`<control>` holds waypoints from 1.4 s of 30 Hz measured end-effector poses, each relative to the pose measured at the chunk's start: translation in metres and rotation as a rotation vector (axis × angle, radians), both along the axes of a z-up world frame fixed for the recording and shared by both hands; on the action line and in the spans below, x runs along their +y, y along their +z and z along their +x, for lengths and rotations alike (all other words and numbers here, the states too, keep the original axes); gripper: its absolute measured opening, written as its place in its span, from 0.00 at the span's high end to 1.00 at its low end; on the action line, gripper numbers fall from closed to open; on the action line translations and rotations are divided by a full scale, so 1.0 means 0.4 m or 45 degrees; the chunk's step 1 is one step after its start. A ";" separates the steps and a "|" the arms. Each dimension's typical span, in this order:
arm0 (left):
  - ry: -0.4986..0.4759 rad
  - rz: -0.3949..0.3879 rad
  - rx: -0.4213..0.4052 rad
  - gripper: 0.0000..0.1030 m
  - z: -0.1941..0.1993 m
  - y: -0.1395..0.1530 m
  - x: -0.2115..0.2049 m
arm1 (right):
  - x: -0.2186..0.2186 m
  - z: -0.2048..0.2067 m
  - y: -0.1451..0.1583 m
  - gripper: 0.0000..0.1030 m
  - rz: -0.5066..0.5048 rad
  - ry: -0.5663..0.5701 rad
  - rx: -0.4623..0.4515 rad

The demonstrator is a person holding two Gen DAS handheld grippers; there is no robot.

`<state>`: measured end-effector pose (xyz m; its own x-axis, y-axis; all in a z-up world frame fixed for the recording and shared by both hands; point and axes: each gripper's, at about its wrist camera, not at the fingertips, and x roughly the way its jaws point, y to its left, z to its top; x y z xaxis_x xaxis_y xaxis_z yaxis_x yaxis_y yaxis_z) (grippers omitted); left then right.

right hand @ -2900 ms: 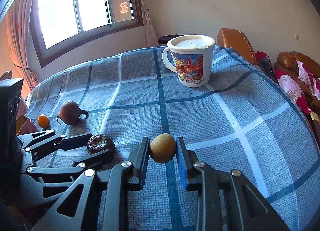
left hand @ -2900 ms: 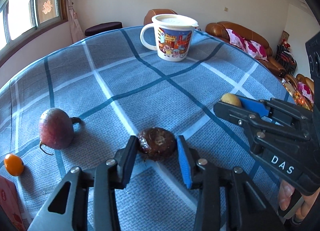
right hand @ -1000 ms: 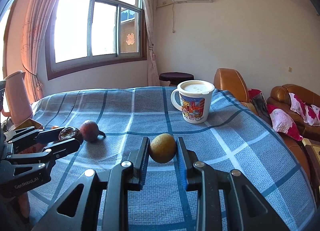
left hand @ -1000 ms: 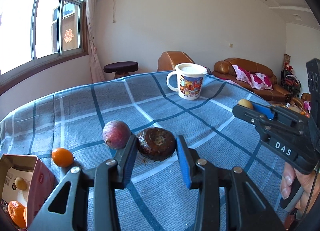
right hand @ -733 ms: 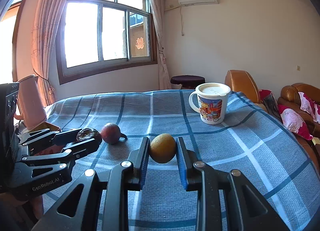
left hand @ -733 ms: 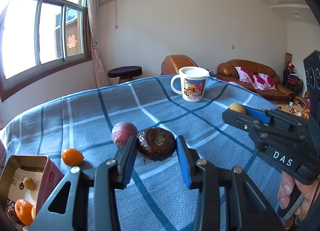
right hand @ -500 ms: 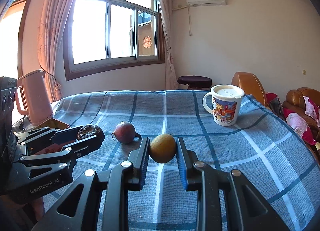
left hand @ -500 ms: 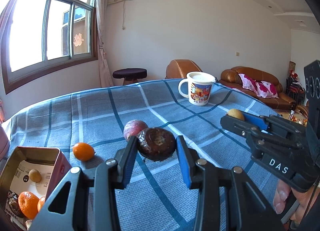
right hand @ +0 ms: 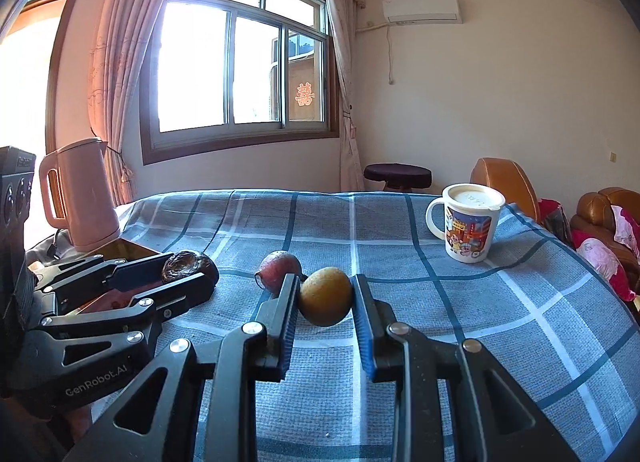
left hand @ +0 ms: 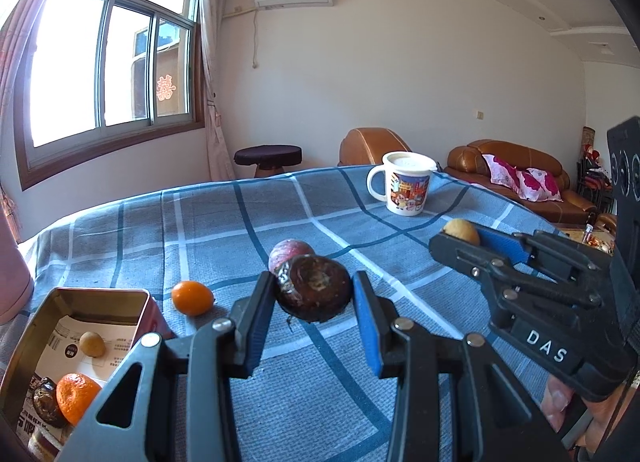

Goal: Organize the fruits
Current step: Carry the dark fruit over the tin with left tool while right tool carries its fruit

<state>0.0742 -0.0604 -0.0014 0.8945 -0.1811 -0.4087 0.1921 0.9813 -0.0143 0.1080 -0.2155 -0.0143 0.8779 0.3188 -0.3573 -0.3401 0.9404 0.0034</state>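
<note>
Dark brown fruit (left hand: 314, 288), wrinkled, flattened-round with a pale scar on its face, was clamped between the blue pads of the left tongs (left hand: 314, 304) and carried clear above the desk (left hand: 400, 414). Yellow-brown fruit (right hand: 326, 295), smooth, matt and egg-shaped, was clamped likewise in the right tongs (right hand: 326, 308), also off the cloth. Judged progress: partly done. The open tin box (left hand: 100, 294) at 8 o'clock in the left view already held an orange mandarin (left hand: 76, 396) with dimpled peel, a small tan fruit (left hand: 92, 344) and a dark shrivelled one (left hand: 46, 404), all lying on printed paper. Left to do, by my reading: deposit the two carried fruits, then collect the two on the cloth, namely a small glossy orange fruit (left hand: 192, 297) just beside the tin at 9 o'clock of the left tongs, and a dull red round fruit (right hand: 280, 270) with a short stalk, directly behind the carried fruit. The tin looked like thin rectangular sheet metal, red outside and bare grey inside, with rounded corners. The desk wore a coarse woven blue cloth with white and dark check lines. A lidded white mug (left hand: 406, 188) with cartoon print stood well apart at 1 o'clock; a pale pink kettle (right hand: 80, 198) at 10 o'clock in the right view.
</note>
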 end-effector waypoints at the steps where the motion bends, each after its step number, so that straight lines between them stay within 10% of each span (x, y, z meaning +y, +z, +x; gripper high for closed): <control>1: 0.002 0.001 -0.002 0.60 -0.005 0.000 0.004 | 0.004 -0.001 0.000 0.73 -0.002 0.006 0.000; 42: 0.153 -0.060 0.024 0.60 -0.062 -0.012 0.171 | 0.194 -0.015 0.015 0.73 -0.032 0.301 -0.013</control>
